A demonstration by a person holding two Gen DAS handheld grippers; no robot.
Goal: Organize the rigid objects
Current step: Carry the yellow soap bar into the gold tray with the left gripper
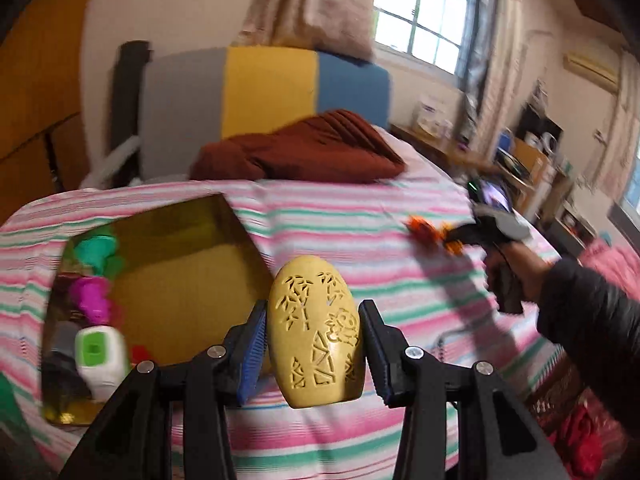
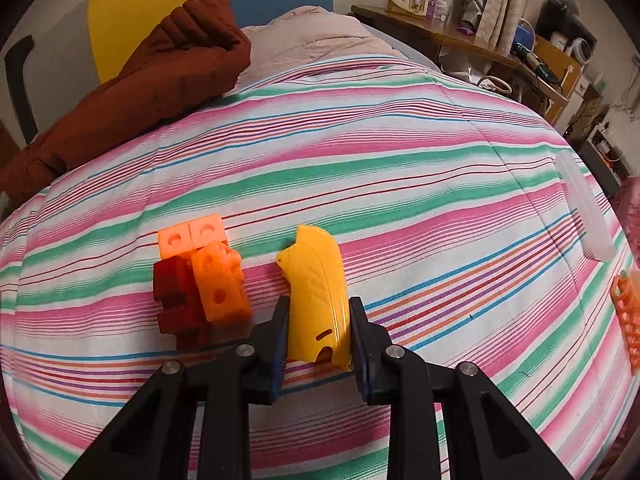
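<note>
My left gripper is shut on a pale yellow egg-shaped object with carved bamboo patterns, held upright above the striped bedspread. Left of it is a yellow-tinted clear box holding a green piece, a magenta piece and a white-and-green thermometer. My right gripper is shut on a curved yellow plastic shell low over the bedspread. An orange and dark red block cluster lies just left of the shell. In the left wrist view the right gripper is blurred.
A rust-brown quilted garment lies at the far side of the bed. A clear long case and an orange lattice piece sit near the bed's right edge. A sleeve reaches in from the right. Cluttered desks stand beyond.
</note>
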